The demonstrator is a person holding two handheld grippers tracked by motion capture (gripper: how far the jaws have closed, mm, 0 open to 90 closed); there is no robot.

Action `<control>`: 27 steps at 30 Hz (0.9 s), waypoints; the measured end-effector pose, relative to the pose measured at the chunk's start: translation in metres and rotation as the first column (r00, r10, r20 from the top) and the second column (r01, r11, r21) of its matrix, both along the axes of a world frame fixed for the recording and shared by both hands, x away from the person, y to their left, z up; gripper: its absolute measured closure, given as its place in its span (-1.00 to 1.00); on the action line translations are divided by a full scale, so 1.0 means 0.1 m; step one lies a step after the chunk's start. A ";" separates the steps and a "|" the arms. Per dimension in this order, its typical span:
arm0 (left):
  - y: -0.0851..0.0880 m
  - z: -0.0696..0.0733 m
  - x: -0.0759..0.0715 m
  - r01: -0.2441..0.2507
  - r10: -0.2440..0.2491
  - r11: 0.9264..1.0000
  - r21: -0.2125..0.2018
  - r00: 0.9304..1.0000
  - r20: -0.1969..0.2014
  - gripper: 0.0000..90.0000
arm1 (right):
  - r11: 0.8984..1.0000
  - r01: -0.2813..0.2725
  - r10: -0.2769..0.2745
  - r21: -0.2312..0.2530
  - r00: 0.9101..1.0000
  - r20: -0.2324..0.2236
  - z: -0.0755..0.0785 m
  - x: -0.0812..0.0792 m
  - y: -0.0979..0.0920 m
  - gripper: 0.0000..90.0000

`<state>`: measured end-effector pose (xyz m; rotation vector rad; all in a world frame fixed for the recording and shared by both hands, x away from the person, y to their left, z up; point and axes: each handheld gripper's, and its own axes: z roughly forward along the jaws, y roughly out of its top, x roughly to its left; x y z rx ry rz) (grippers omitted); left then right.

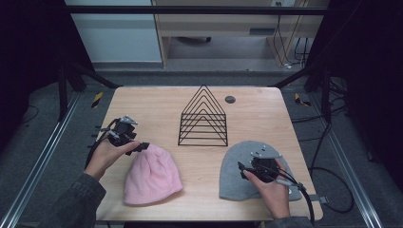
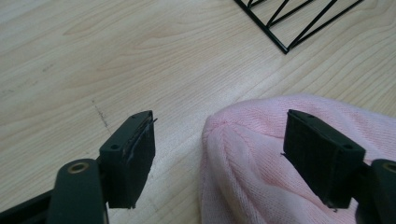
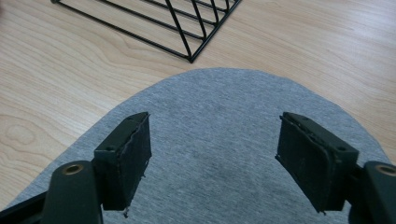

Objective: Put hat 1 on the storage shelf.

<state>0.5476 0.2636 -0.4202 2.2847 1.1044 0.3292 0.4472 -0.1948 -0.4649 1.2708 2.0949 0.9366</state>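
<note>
A pink knit hat lies flat on the wooden table at the front left. My left gripper hovers at its upper left edge, open. In the left gripper view one jaw is over bare wood and the other over the pink hat; the pads do not press on it. A grey hat lies at the front right. My right gripper is low over it, open. In the right gripper view both jaws stand wide over the grey hat.
A black wire rack with triangular dividers stands in the table's middle, behind both hats, and shows as the rack and the rack in the gripper views. A small dark round spot sits behind it. Cables trail off the right edge.
</note>
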 end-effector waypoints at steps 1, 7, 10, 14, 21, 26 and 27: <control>0.00 -0.06 -0.01 -0.013 0.013 1.000 -0.005 1.000 0.004 -0.41 | 1.000 -0.001 0.001 0.003 1.000 -0.001 0.00 0.00 0.01 -0.40; 0.01 -0.24 -0.01 -0.038 0.037 0.999 -0.037 0.999 -0.025 -0.31 | 1.000 -0.009 0.009 0.002 1.000 -0.021 -0.03 0.00 0.01 -0.37; -0.02 -0.28 -0.02 -0.041 0.040 0.998 -0.044 0.999 -0.007 -0.24 | 1.000 -0.005 0.006 0.010 1.000 -0.022 -0.03 0.01 0.01 -0.37; -0.06 -0.35 -0.03 -0.039 0.039 0.999 -0.031 0.999 -0.011 -0.22 | 0.999 -0.006 0.007 0.037 1.000 -0.026 -0.03 0.02 -0.01 -0.38; -0.06 -0.46 -0.05 -0.035 0.033 0.999 -0.038 0.999 -0.044 -0.06 | 0.999 -0.012 0.013 0.038 0.999 -0.043 -0.05 0.02 0.02 -0.39; -0.07 -0.47 -0.07 -0.014 0.012 0.999 -0.030 0.999 -0.047 0.31 | 0.999 -0.010 0.011 0.038 0.999 -0.030 -0.04 0.03 0.01 -0.39; -0.07 -0.47 -0.07 -0.013 0.012 1.000 -0.025 0.999 -0.048 0.38 | 0.999 -0.006 0.007 0.039 1.000 -0.030 -0.04 0.03 0.01 -0.39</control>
